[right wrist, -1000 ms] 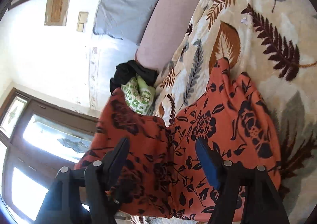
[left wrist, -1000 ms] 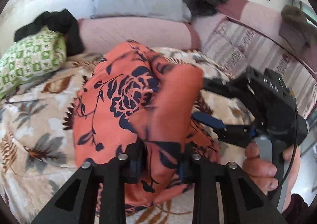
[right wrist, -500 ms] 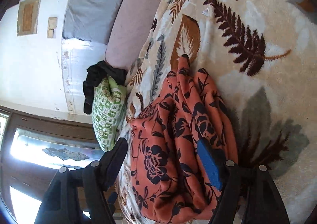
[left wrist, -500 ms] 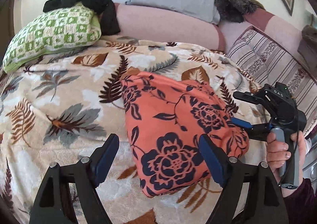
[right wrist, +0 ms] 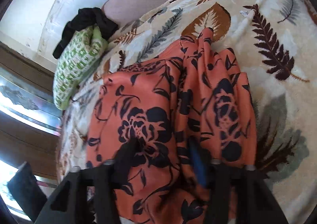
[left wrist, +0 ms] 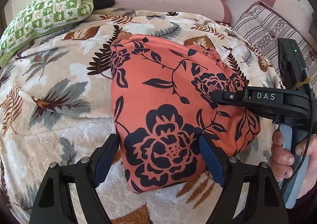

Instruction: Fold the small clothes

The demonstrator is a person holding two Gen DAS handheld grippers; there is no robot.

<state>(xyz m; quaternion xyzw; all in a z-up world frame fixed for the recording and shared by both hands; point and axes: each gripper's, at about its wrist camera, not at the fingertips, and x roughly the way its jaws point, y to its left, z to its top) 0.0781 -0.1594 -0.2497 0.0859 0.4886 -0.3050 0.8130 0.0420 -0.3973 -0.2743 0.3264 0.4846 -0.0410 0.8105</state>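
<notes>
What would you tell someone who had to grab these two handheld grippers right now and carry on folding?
Left gripper: open, its fingers either side of the near end of the orange floral garment, not pinching.
Right gripper: jaws closing, with the garment's bunched side between them; grip not yet sure.
The garment lies folded into a compact bundle on the leaf-print blanket; the green checked pillow is behind.
Done: the main folds, it seems.
Left: probably tidy the bunched pleats on the right side, flatten, then set it aside.
</notes>
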